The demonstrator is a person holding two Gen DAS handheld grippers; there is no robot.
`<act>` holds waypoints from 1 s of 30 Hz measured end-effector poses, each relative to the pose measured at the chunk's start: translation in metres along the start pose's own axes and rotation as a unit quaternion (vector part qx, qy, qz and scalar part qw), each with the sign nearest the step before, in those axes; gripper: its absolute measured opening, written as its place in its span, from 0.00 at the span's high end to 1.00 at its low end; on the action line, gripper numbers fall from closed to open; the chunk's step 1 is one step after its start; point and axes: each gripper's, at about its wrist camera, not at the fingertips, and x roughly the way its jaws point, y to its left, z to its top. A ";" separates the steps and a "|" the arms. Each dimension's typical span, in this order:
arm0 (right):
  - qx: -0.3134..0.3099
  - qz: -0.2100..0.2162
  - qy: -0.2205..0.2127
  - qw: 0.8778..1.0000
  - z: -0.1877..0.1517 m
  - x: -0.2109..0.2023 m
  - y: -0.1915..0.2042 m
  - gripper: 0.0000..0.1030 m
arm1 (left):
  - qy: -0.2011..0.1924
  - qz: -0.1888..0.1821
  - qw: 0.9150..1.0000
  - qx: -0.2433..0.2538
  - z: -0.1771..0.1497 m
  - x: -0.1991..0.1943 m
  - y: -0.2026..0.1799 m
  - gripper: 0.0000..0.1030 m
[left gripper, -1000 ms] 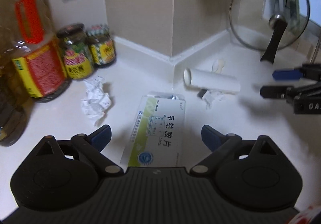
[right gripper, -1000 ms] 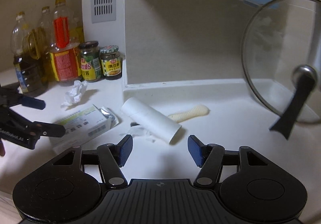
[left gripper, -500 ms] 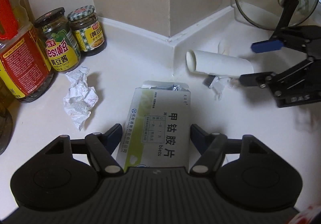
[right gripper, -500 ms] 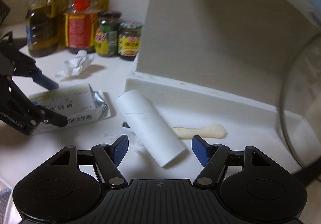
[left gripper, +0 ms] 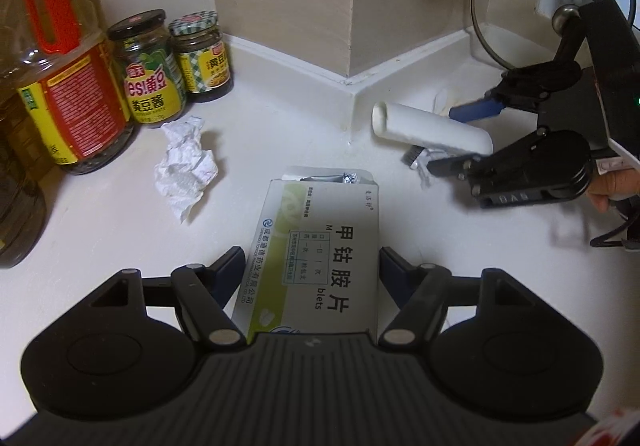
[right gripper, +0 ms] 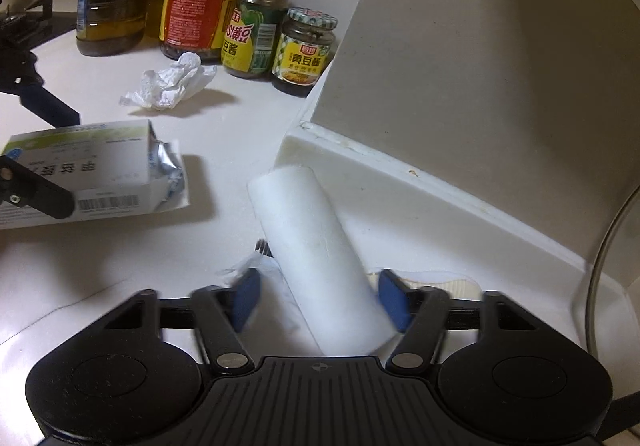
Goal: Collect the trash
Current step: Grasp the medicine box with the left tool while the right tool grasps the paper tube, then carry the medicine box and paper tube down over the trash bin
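Observation:
A white and green medicine box (left gripper: 320, 246) lies on the white counter (left gripper: 100, 238), a foil strip poking from its far end. My left gripper (left gripper: 312, 270) is shut on the box, pads against both long sides. A white paper tube (right gripper: 316, 246) lies at an angle by the wall corner. My right gripper (right gripper: 320, 296) straddles its near end with jaws closing: the right pad touches the tube and the left pad stands off. From the left wrist view, the right gripper (left gripper: 460, 138) sits around the tube (left gripper: 432, 126). Crumpled white paper (left gripper: 186, 166) lies left of the box.
Two sauce jars (left gripper: 150, 66) and oil bottles (left gripper: 68, 86) stand at the back left. A glass lid (left gripper: 552, 6) leans at the back right. The wall corner (left gripper: 348, 26) juts out behind the tube. A pale peel piece (right gripper: 440, 284) and a small wrapper scrap (left gripper: 424, 162) lie by the tube.
My left gripper slid forward around the medicine box and narrowed onto it. My right gripper rolled and came down over the tube's end, jaws narrowing.

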 end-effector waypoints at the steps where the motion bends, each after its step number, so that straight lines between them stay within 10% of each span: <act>1: 0.002 -0.003 0.001 1.000 -0.001 -0.001 0.001 0.60 | 0.000 -0.001 1.000 -0.002 -0.002 -0.002 0.000 0.32; 30: 0.220 -0.049 -0.071 0.972 -0.031 -0.151 0.080 0.70 | -0.048 -0.036 0.998 -0.031 -0.060 -0.085 -0.006 0.32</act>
